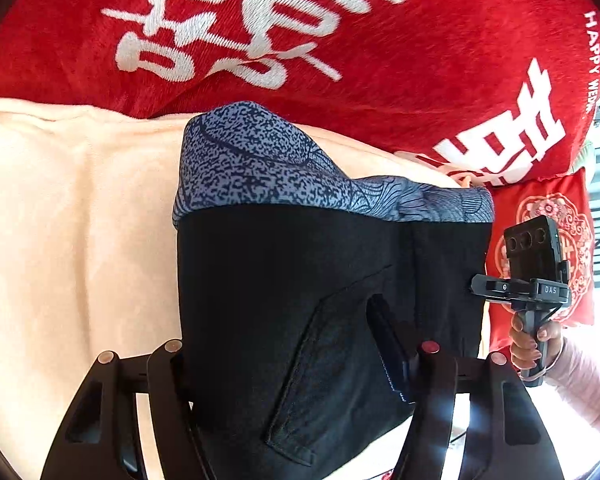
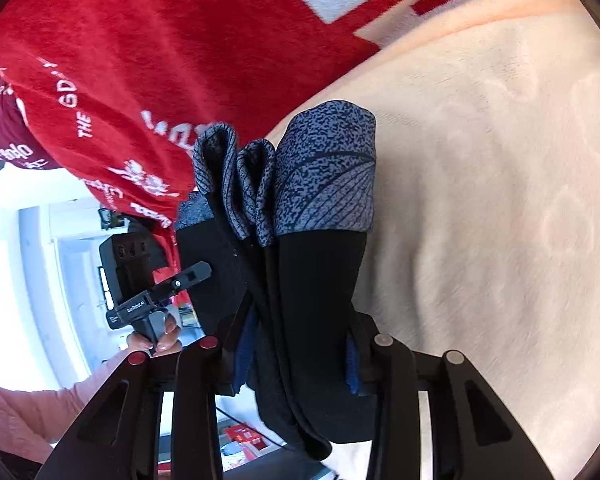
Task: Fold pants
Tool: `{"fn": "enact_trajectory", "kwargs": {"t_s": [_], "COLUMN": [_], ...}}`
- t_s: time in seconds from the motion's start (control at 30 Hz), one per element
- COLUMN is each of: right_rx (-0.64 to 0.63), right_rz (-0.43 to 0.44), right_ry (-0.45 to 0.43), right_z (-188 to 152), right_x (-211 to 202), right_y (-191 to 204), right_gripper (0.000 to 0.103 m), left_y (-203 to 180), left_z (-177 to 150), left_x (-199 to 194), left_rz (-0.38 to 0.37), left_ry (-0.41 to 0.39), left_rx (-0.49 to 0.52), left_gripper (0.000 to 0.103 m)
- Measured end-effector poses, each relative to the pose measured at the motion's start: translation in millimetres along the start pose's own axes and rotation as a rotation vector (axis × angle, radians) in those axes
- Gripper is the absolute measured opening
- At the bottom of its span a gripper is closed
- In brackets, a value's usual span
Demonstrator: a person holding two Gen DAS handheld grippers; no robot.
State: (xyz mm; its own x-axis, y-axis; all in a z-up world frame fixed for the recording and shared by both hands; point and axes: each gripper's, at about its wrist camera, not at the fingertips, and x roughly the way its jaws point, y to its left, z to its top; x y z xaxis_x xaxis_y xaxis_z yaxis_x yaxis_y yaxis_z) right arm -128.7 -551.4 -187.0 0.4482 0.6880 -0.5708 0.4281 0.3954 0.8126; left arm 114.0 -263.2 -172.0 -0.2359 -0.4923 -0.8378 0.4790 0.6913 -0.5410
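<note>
While gripped by both grippers, pants (image 1: 300, 300)

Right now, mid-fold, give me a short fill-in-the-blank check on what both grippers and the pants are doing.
1. The black pants have a speckled ____ waistband.
2. The left gripper is shut on the ____.
3. The right gripper holds the pants bunched in ____ folds.
4. Beyond the peach blanket lies a ____ blanket with white lettering.

Missing words: blue; pants; several; red

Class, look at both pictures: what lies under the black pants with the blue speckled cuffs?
Under the pants lies a cream blanket, with a red blanket beyond. The part directly beneath the fabric is covered and cannot be seen.
</note>
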Motion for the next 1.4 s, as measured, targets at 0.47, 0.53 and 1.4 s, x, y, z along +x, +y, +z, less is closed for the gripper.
{"fn": "enact_trajectory", "kwargs": {"t_s": [0.47,0.53,1.4], "right_rx": [0.003,0.012,-0.085], "right_rz": [0.048,0.026,-0.497], "right_ry": [0.018,0.028,-0.318], "right_z": [-77.1,-89.0,-119.8], "right_x": [14.4,26.2,15.4], "right_y": [27.3,26.5,94.7], "right_gripper": [0.04,0.04,0.031], "left_y": [19.9,27.7,12.0], "left_z": [-94.4,-103.8,-94.0], "left_x": [-47.1,-44.2,-56.0], "left_rz": [0.034,0.063,0.497], "left_ry": [0.007,-0.002,-0.165], "left_rx": [-0.049,-0.063,0.048], "left_gripper": [0.068,0.068,0.102]}}
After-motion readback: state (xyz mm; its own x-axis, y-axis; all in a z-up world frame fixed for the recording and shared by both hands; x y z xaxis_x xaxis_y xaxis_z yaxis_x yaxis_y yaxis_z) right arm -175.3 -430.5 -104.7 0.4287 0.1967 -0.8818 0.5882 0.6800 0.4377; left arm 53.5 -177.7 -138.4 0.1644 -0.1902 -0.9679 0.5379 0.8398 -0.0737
